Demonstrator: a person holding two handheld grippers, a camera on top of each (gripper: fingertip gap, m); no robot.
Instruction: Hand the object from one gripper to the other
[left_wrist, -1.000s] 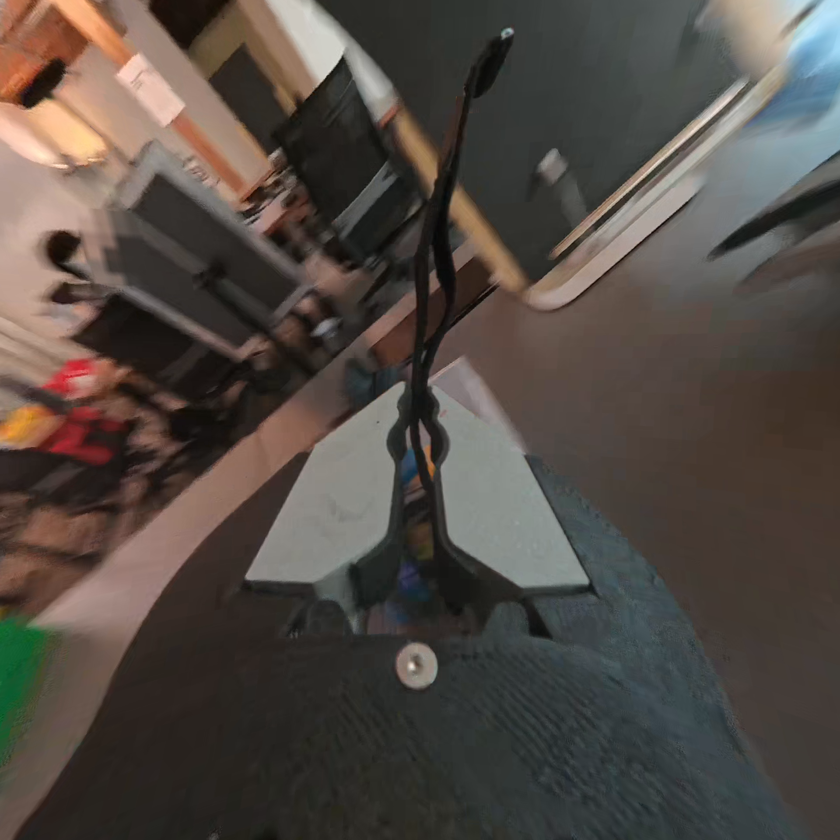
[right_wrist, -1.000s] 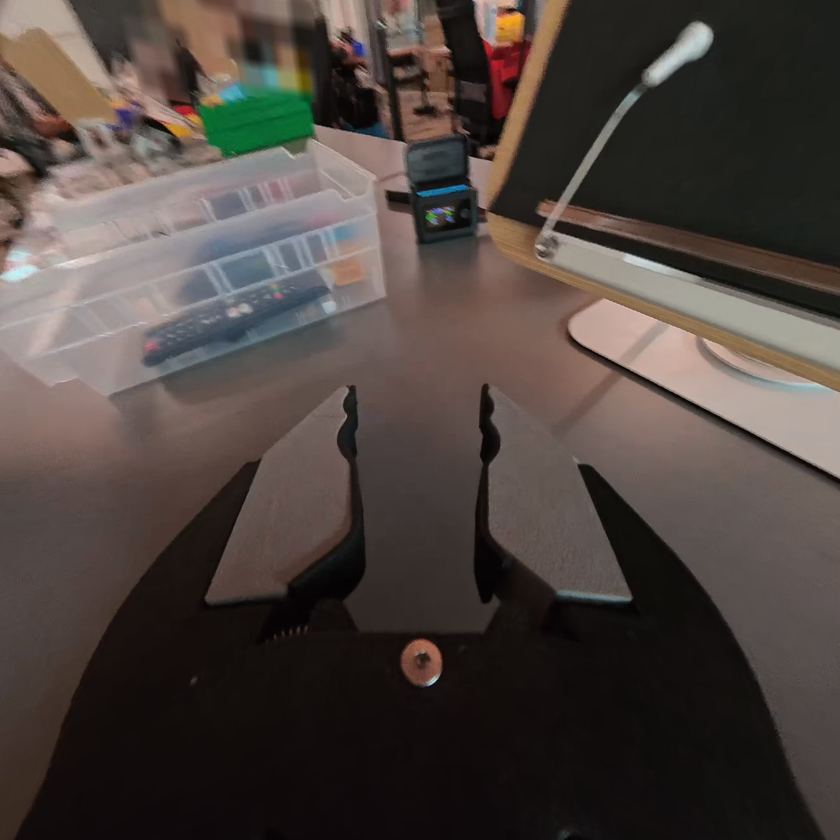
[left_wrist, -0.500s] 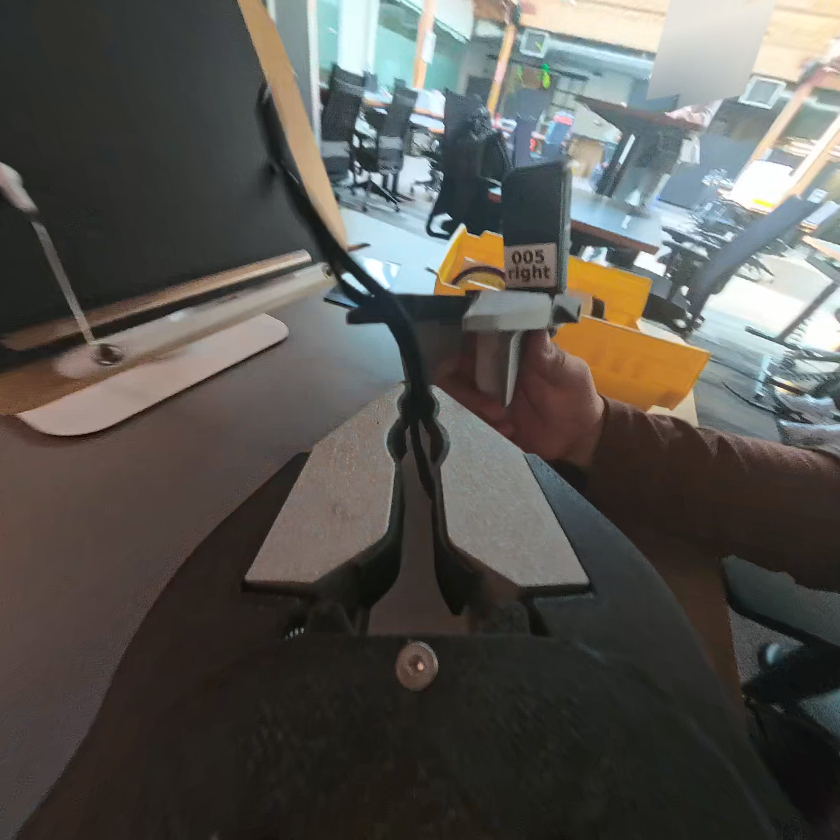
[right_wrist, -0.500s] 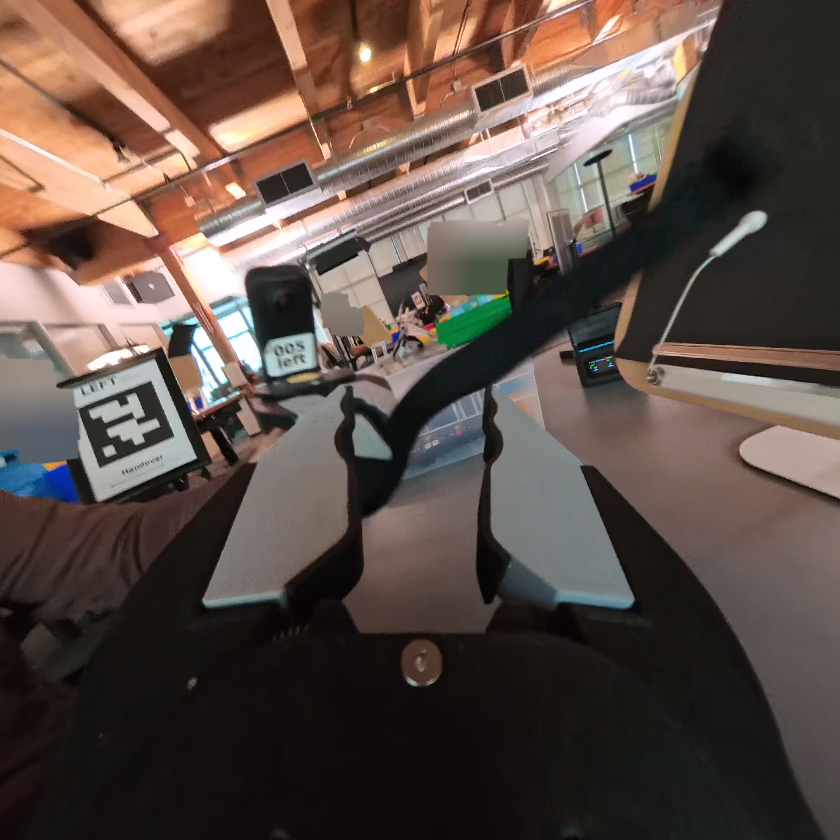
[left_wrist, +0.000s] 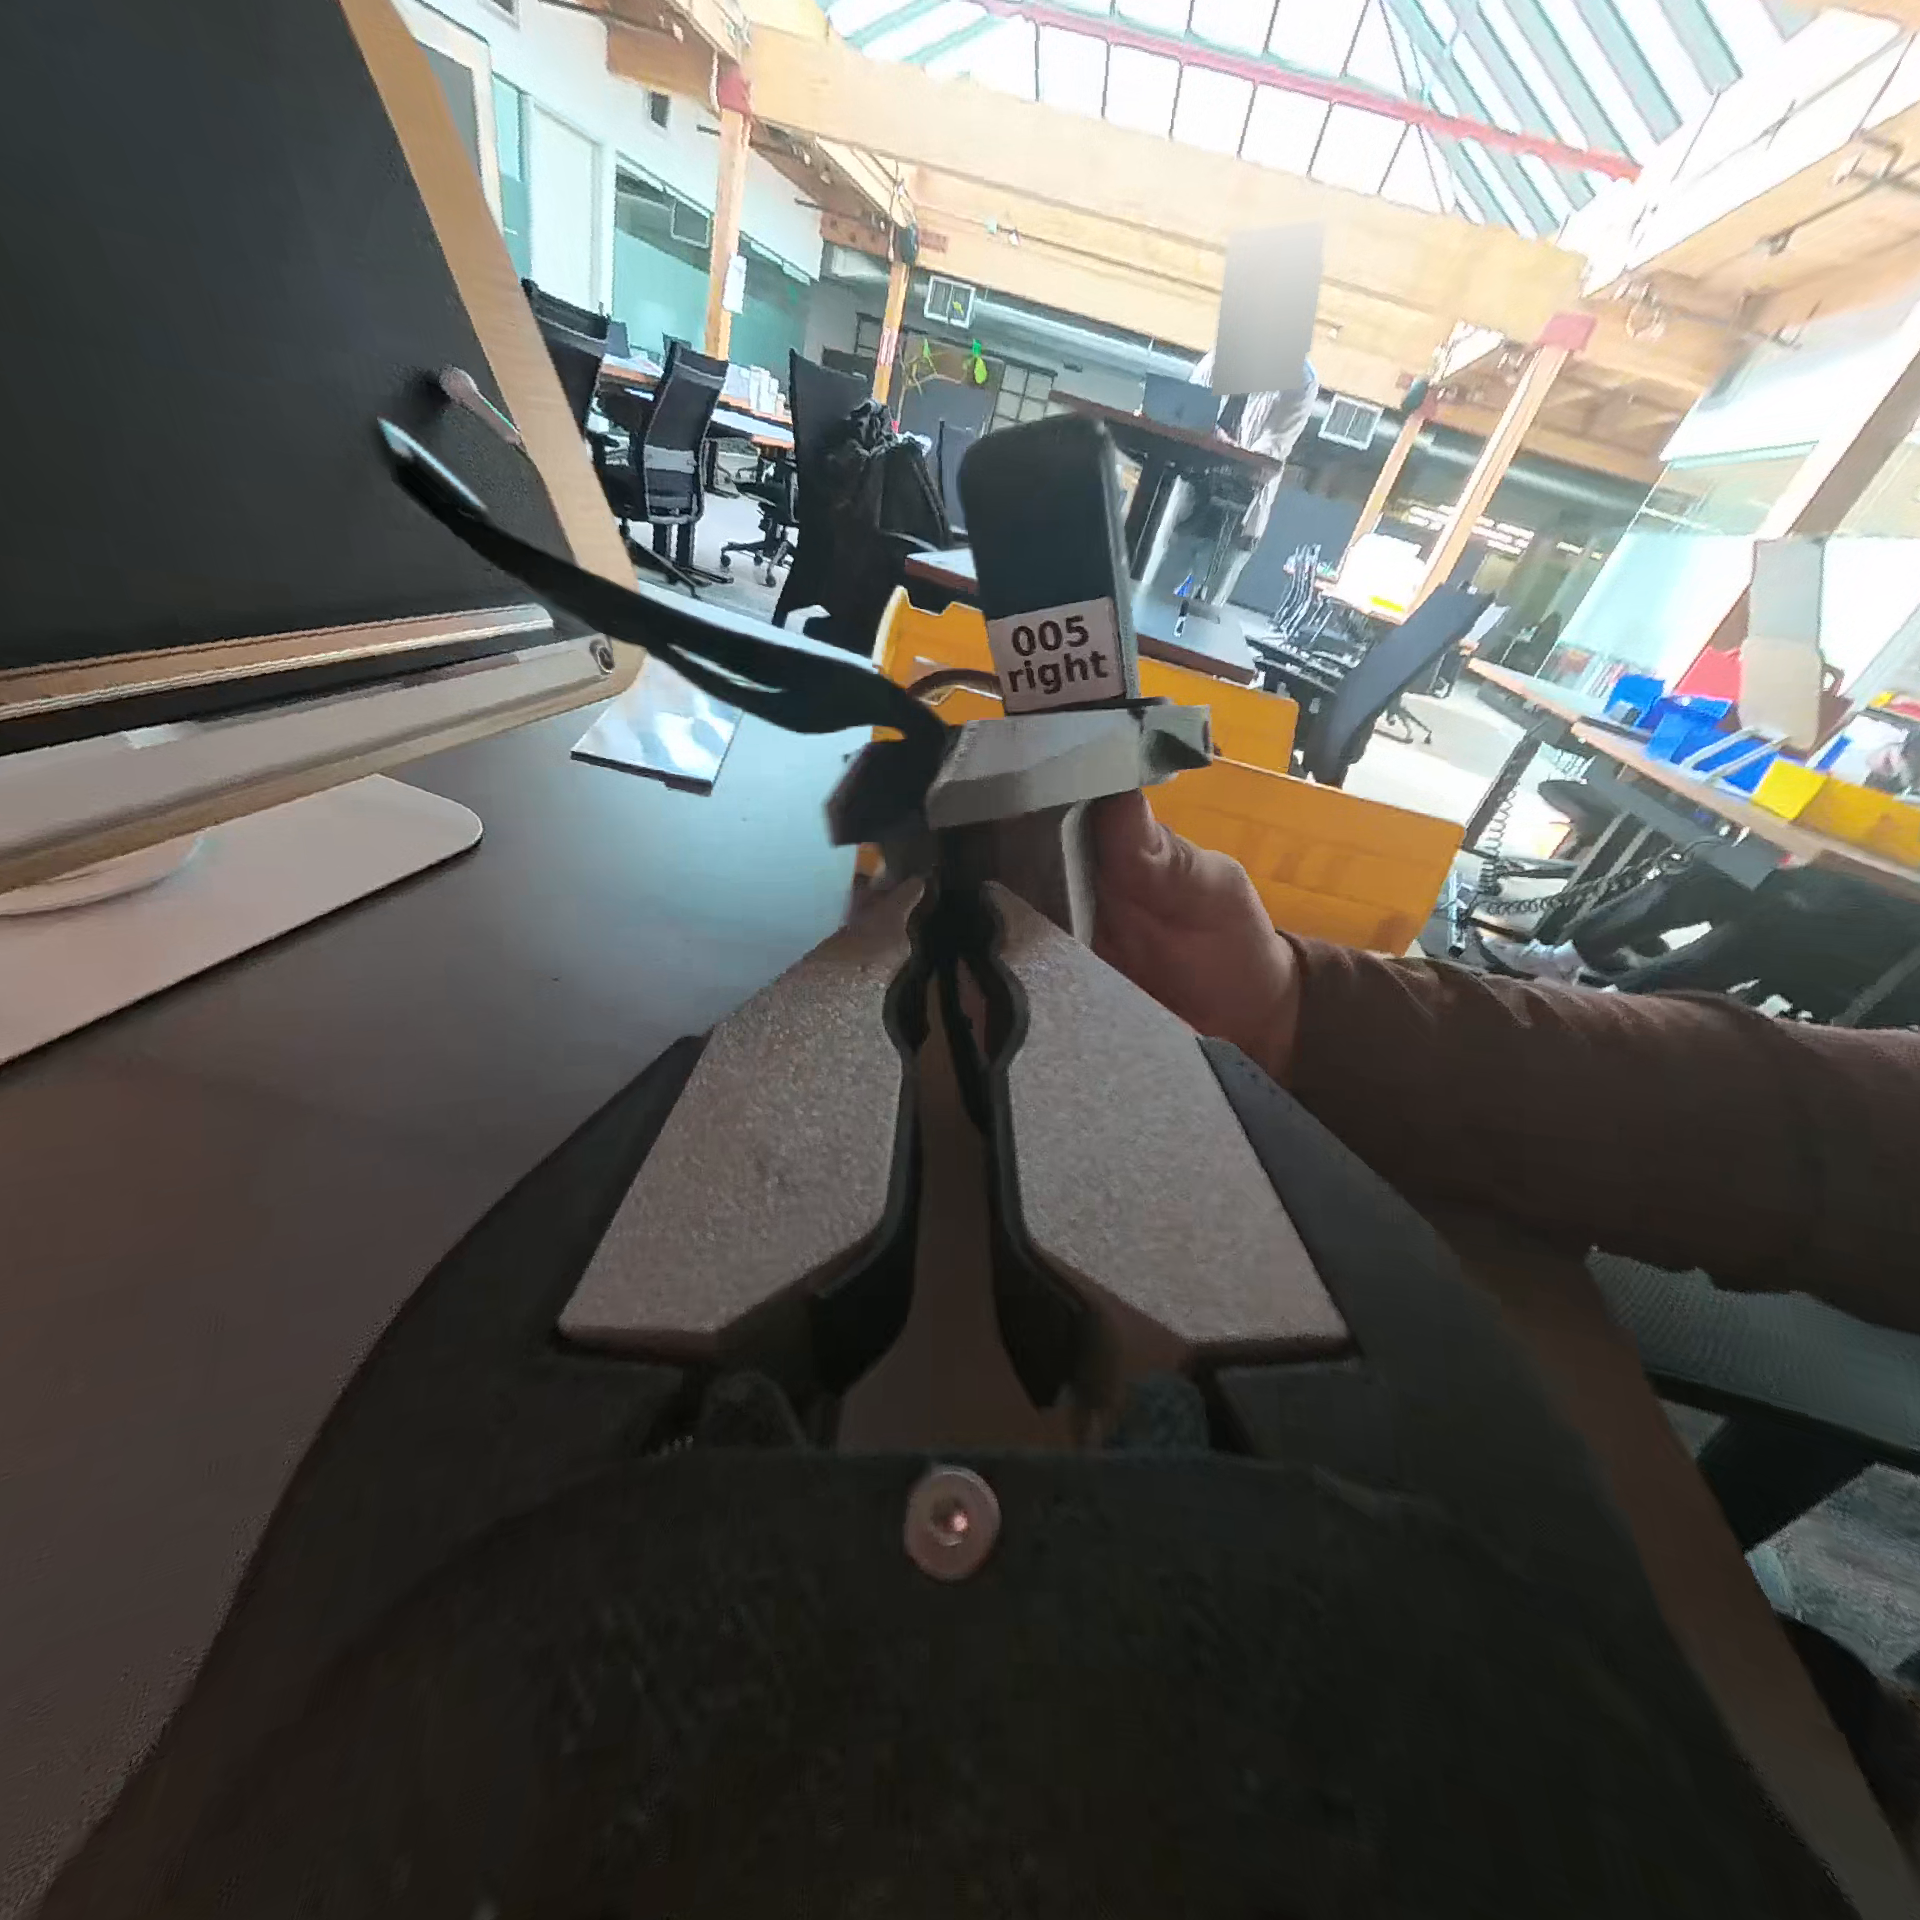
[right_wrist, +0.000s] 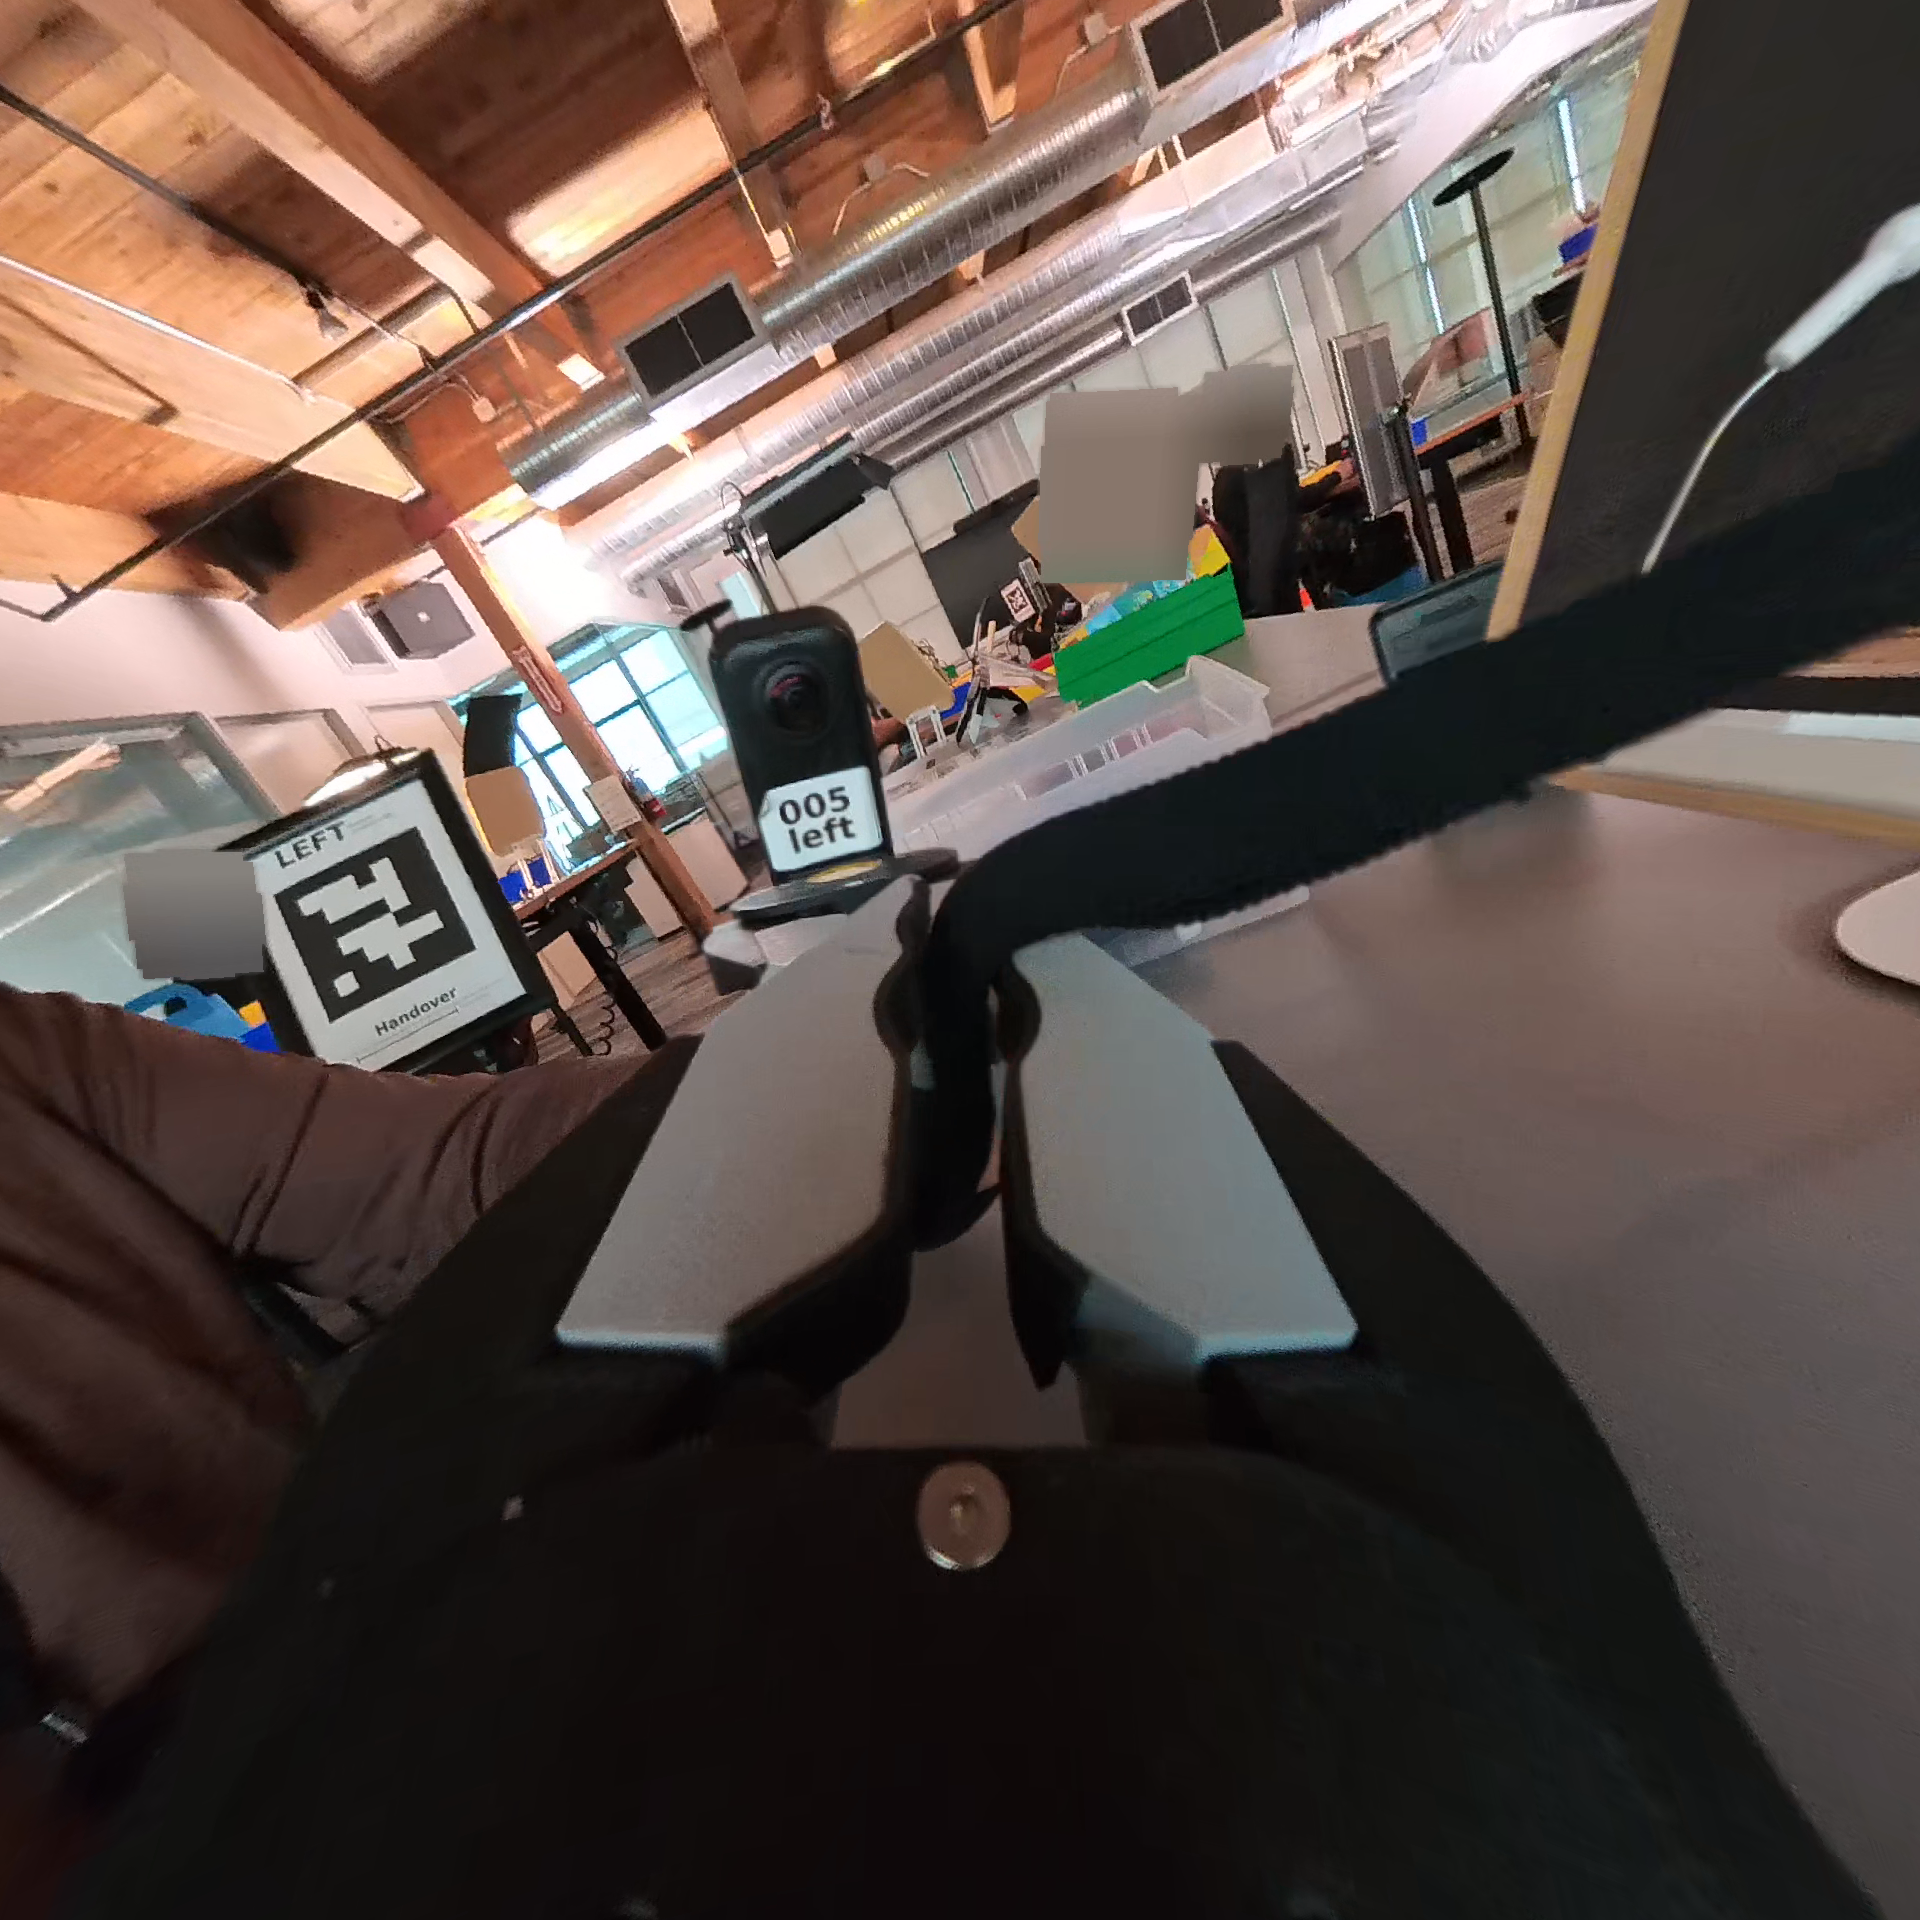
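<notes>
Strap: black strap (right_wrist: 1299, 800) is hanging in mid-air above the dark desk (left_wrist: 364, 1039), spanning both claws.
Left gripper (left_wrist: 954, 940): pinching one end.
Right gripper (right_wrist: 956, 971): clamping the other end.
Advice: confirm right's bite before left is letting go.

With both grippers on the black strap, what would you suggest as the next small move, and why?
Probably open the left gripper. The right gripper looks closed on the black strap, which the left also pinches, so letting go should complete the handover.
</notes>
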